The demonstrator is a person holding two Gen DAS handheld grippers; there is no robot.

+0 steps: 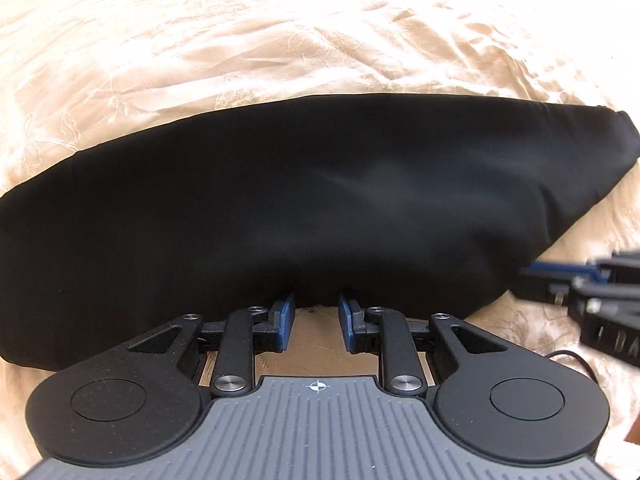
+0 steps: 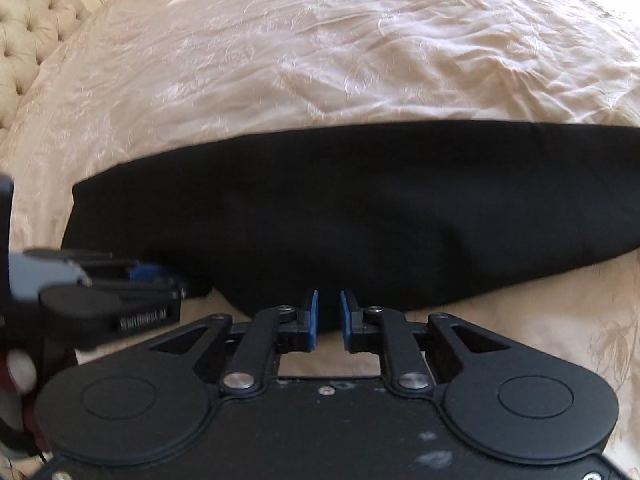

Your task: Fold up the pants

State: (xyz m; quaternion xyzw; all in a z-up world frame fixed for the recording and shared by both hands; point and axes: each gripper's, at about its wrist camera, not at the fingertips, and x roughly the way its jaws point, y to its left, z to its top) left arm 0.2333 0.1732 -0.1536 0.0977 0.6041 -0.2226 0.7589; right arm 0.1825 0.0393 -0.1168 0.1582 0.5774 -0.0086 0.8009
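The black pants [image 1: 312, 204] lie as a long folded band across a cream bedspread [image 1: 280, 40]; they also show in the right wrist view [image 2: 360, 208]. My left gripper [image 1: 317, 304] is open at the pants' near edge, its blue pads [image 1: 286, 312] on either side of the hem, with nothing clamped. My right gripper [image 2: 329, 304] is open, its blue pads [image 2: 313, 316] partly closed in, at the same near edge further right. The right gripper also shows at the right of the left wrist view [image 1: 568, 276], and the left gripper at the left of the right wrist view [image 2: 132, 280].
The wrinkled cream bedspread [image 2: 320, 60] stretches far beyond the pants. A tufted beige headboard [image 2: 36, 32] stands at the far left. A thin black cable [image 1: 576, 360] lies by the right gripper. A hand shows at the lower left of the right wrist view [image 2: 20, 372].
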